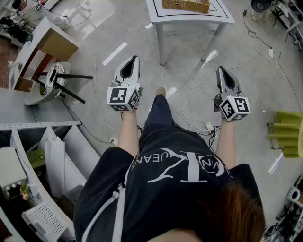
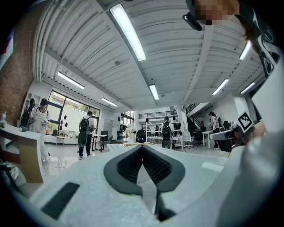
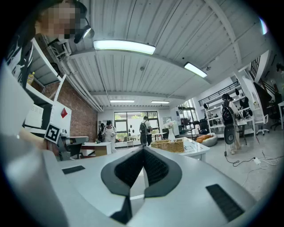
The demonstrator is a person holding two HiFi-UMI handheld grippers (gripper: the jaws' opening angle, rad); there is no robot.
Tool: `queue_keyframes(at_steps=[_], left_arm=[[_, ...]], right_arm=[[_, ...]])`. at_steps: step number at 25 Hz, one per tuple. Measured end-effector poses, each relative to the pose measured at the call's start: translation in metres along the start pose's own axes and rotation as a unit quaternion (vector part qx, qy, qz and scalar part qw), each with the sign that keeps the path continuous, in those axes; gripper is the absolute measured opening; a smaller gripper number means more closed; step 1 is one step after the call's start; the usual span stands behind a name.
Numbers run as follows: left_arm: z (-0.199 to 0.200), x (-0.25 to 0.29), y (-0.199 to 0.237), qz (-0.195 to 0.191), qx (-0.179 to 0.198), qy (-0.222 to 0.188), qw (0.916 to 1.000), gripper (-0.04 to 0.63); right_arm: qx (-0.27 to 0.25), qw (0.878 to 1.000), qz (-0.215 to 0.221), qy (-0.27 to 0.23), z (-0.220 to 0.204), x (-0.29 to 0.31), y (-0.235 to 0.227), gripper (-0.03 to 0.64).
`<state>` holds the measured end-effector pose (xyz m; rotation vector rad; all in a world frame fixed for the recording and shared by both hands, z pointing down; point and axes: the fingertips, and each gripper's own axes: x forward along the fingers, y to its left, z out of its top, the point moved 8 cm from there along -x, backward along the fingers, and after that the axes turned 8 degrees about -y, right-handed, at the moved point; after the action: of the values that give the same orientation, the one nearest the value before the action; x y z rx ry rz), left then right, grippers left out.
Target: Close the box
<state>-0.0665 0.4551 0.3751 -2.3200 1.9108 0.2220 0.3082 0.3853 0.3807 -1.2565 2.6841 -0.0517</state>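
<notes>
— Head view first, please: what lies before you, from the biggest thing down?

— I stand on the grey floor [image 1: 189, 71], and far ahead of me is a white table [image 1: 221, 13]. On its top sits a woven basket [image 1: 186, 5]. The right gripper view shows the same basket far ahead, a little to the right. I see no other box and no lid, so I judge this basket is the box I must close, but I cannot tell it surely from here.

— And your own tools?

— My left gripper [image 1: 134, 58] and my right gripper [image 1: 220, 70] are both held out over the floor, well apart from each other and far from the table. In each gripper view my fingers are pressed together at the tips, with nothing between them.

— So which step is it?

— To my judgement, the very start: the approach. Nothing of the box is touched. The next move calls for walking to the far table, bringing both grippers over the basket, and finding its lid or flaps. Probably I must spread the fingers before I take hold.
</notes>
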Motion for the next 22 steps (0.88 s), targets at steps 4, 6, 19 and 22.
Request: queue_keyframes(at_steps=[4, 6, 19, 22], left_arm=[[-0.006, 0.034, 0.015, -0.001, -0.004, 0.0, 1.0, 0.009], [-0.009, 0.05, 0.021, -0.004, -0.006, 0.001, 1.0, 0.009], [-0.052, 0.137, 0.08, -0.009, -0.036, 0.053, 0.9979, 0.009], [-0.06, 0.163, 0.097, -0.013, -0.043, 0.054, 0.9975, 0.009]], right_arm=[[-0.006, 1.0, 0.003, 0.006, -0.003, 0.032, -0.015, -0.003], [-0.007, 1.0, 0.006, 0.011, -0.007, 0.048, -0.021, -0.003], [0.022, 0.998, 0.005, 0.052, -0.044, 0.154, -0.06, -0.003], [0.028, 0.998, -0.001, 0.055, -0.05, 0.182, -0.068, -0.003]])
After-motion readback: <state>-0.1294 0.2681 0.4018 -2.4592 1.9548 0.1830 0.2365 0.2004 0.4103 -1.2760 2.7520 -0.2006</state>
